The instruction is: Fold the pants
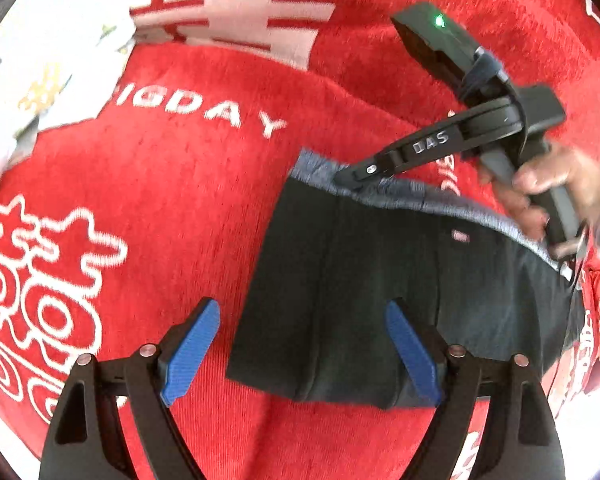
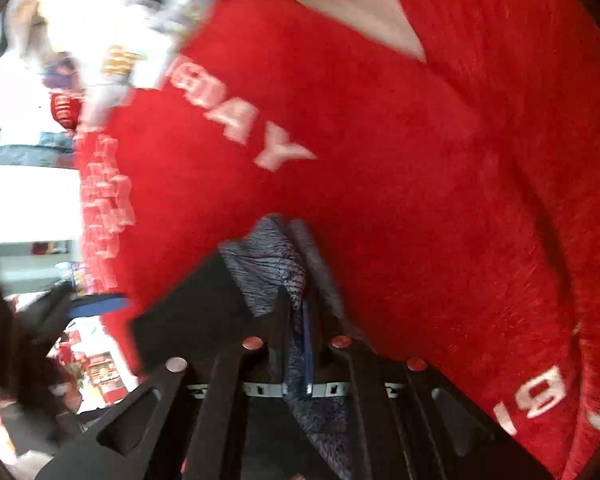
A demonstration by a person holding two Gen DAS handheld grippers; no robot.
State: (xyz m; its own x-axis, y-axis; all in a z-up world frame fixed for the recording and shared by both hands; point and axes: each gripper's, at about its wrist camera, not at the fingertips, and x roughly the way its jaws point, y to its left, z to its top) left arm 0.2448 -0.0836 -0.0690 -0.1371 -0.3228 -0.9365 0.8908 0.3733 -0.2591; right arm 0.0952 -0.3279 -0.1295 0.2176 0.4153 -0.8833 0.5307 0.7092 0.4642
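**Right gripper pinches the waistband; left gripper hangs spread over the pants**

A red blanket (image 1: 188,208) with white lettering and white outlined figures covers nearly everything under both grippers. Beyond the left gripper, at the far left of its view, a pale printed cloth (image 1: 40,64) lies on the blanket.

The dark pants (image 1: 340,280) lie flat on the blanket directly ahead of the left gripper and slightly to its right, folded into a compact rectangle. Their grey ribbed waistband (image 1: 400,194) runs along the edge farthest from that gripper, with a small tag (image 1: 459,236) just inside it.

The left gripper (image 1: 304,344) is released, its two blue pads (image 1: 192,352) standing wide apart. One pad is over bare blanket beside the near corner of the pants, the other over the dark fabric; whether either touches the cloth cannot be told.

The right gripper (image 1: 342,178) reaches in from the far right of the left gripper's view, held by a hand (image 1: 552,184) on its grip, with a green light showing on its body. Its tips sit on the far corner of the waistband. In its own blurred view the right gripper (image 2: 296,304) is clenched, the fingers nearly together with grey ribbed waistband (image 2: 268,264) bunched between and just ahead of them.
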